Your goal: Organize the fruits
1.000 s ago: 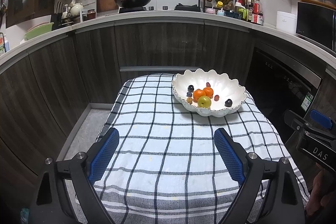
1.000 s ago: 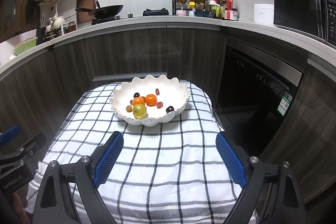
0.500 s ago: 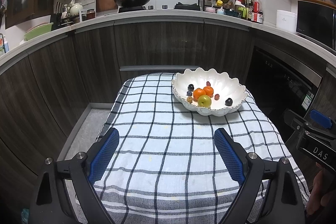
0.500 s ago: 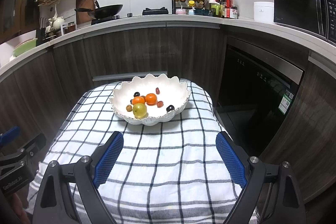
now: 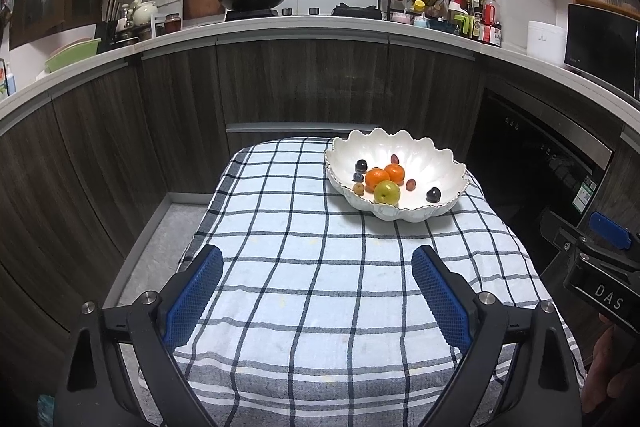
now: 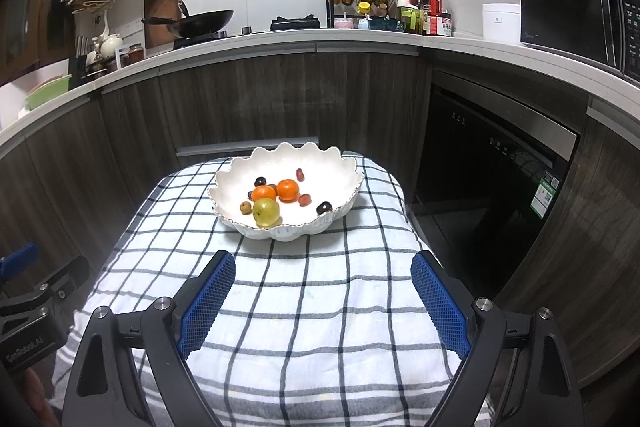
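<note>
A white scalloped bowl (image 5: 436,167) stands at the far right of a checked cloth; it also shows in the right wrist view (image 6: 332,163). It holds two oranges (image 5: 375,177) (image 6: 288,189), a green-yellow apple (image 5: 387,192) (image 6: 265,211), and several small dark and red fruits. My left gripper (image 5: 318,261) is open and empty over the near cloth. My right gripper (image 6: 323,269) is open and empty, just short of the bowl.
The checked cloth (image 5: 304,267) covers a small table. Dark cabinets and a white counter curve round behind. A dishwasher front (image 6: 492,163) stands right of the table. The right gripper's body shows at the left wrist view's right edge (image 5: 592,267).
Both grippers have drifted very slightly; the bowl sits a touch higher in the left wrist view. Nothing was grasped or released.
</note>
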The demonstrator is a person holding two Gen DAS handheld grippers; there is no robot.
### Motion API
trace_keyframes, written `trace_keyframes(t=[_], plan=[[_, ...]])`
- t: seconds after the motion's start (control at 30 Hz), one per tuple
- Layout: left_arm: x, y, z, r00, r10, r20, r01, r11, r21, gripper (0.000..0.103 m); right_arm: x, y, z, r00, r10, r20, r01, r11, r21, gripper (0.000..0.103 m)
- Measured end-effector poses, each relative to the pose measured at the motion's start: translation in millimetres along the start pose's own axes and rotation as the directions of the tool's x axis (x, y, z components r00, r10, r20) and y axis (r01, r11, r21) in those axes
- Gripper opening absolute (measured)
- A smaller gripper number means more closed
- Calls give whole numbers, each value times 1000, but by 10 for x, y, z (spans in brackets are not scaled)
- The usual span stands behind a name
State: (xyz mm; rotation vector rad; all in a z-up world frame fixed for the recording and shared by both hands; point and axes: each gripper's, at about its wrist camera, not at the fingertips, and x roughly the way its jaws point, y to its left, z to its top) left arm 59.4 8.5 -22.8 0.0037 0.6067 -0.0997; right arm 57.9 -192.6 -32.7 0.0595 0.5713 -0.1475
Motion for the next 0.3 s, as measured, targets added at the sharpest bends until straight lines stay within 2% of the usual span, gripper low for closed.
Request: trace_keyframes(t=[0.3], plan=[[55,-33,-14,1000,3,-11,-3,1000,4,99,48,1,1,1000,-7,-8,7,1000,7,91]])
